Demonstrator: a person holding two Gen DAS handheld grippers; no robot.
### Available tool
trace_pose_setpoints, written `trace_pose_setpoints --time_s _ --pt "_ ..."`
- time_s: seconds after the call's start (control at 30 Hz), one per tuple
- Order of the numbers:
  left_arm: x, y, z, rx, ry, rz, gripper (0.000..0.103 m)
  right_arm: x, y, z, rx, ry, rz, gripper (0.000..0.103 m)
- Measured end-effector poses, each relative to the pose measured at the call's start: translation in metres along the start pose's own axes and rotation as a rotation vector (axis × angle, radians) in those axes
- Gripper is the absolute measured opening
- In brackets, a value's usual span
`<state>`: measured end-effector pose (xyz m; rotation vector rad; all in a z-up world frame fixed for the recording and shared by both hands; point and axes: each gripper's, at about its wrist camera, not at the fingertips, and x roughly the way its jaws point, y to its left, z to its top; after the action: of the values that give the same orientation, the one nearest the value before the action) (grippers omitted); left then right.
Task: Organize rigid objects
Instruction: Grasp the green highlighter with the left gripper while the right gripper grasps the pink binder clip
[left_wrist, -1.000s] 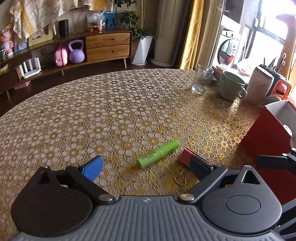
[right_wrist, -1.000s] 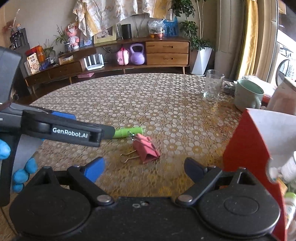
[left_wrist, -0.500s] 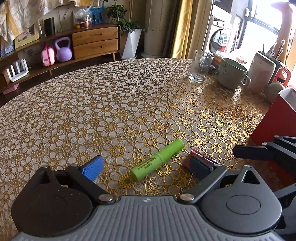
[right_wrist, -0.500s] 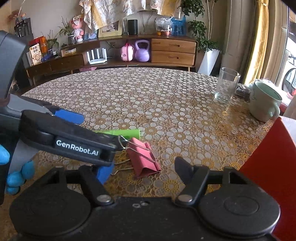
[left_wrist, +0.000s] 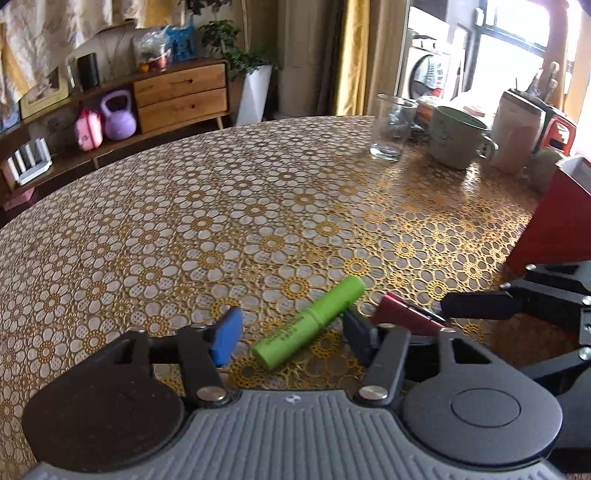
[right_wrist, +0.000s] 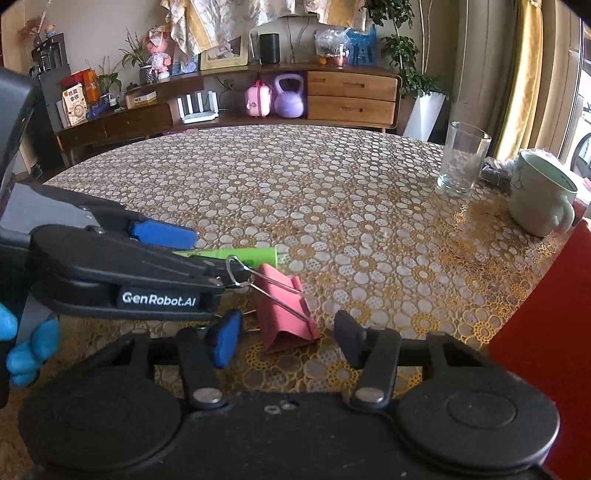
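Observation:
A green tube (left_wrist: 310, 322) lies on the patterned table between the fingers of my open left gripper (left_wrist: 291, 336); it also shows in the right wrist view (right_wrist: 240, 254). A pink binder clip (right_wrist: 286, 310) with wire handles lies just right of the tube, between the fingers of my open right gripper (right_wrist: 286, 341); it shows in the left wrist view (left_wrist: 406, 317). The left gripper (right_wrist: 177, 251) reaches in from the left in the right wrist view. A red box (left_wrist: 554, 229) stands at the right.
A clear glass (right_wrist: 461, 162) and a pale green mug (right_wrist: 539, 199) stand at the far right of the table (right_wrist: 332, 184). A white jug (left_wrist: 517, 133) and a utensil holder are behind them. A sideboard with a purple kettlebell lies beyond the table.
Both grippers have moved forward and lower. The green tube now lies between the left fingers and the pink clip between the right fingers. Both sets of fingers have narrowed somewhat.

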<state>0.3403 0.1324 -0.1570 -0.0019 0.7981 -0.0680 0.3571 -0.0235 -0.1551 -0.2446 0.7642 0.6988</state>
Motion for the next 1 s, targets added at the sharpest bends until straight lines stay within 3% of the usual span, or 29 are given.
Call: trace_pose_setpoints --time_s 0.1,0.27,0.4,0.7,1.0 --pt "-0.001 -0.004 -0.002 0.008 -0.007 -0.01 0.04 0.0 0.0 0.001 0.008 0.0 0.006 0.037" --pt "-0.003 -0.012 -0.003 -0.001 -0.005 -0.031 0.031 -0.003 -0.001 -0.001 0.019 0.004 0.001 0.033" --pt "-0.005 -0.022 -0.005 0.001 0.002 -0.007 0.018 -0.008 0.001 -0.004 0.044 0.011 -0.01 0.031" --pt "-0.015 -0.021 -0.011 -0.079 0.024 -0.002 0.016 -0.032 -0.003 -0.016 0.141 0.043 -0.007 0.031" --pt "-0.052 -0.024 -0.028 -0.176 0.052 -0.029 0.016 -0.077 -0.001 -0.029 0.187 0.026 0.027 0.03"
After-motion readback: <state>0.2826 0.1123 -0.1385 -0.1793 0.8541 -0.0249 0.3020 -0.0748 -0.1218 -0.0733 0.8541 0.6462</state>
